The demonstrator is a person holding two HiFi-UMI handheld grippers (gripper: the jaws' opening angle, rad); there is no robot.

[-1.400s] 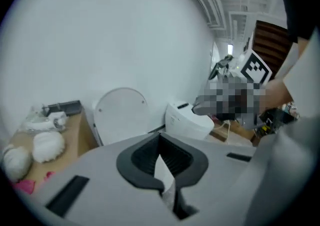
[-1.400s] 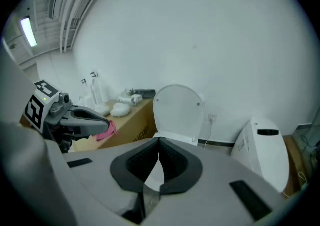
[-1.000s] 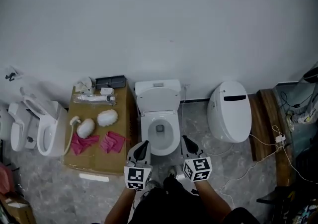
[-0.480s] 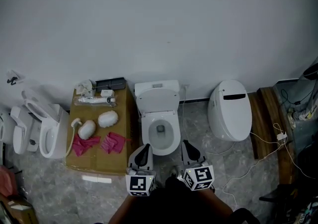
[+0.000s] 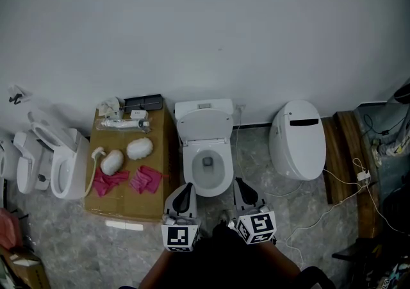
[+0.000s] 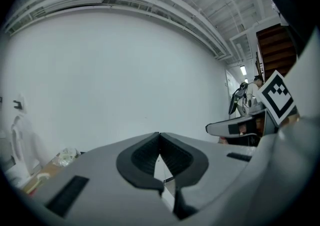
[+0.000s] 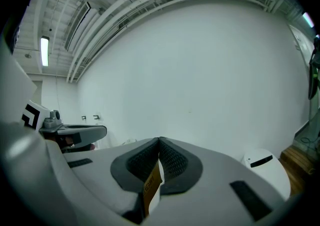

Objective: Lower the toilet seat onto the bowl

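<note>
A white toilet stands against the wall in the middle of the head view, with its bowl [image 5: 208, 190] open to me. Its seat and lid [image 5: 205, 127] look raised against the tank [image 5: 204, 108]; I cannot tell them apart. My left gripper [image 5: 186, 187] hovers at the bowl's near left edge and my right gripper [image 5: 237, 182] at its near right edge. Both are shut with nothing held, and neither touches the toilet. The left gripper view shows shut jaws [image 6: 159, 134] aimed at the bare wall. The right gripper [image 7: 159, 140] faces the same wall.
A cardboard box [image 5: 157, 153] to the left carries pink gloves [image 5: 145, 181], two white pads [image 5: 139, 148] and small packages. Another toilet [image 5: 64, 166] with its seat up stands further left. A closed white toilet [image 5: 296, 142], wooden boards [image 5: 343, 153] and cables [image 5: 349, 182] are to the right.
Both grippers have drawn back a little from the bowl toward me. Over the last half second they have held still. The toilet is unchanged.
</note>
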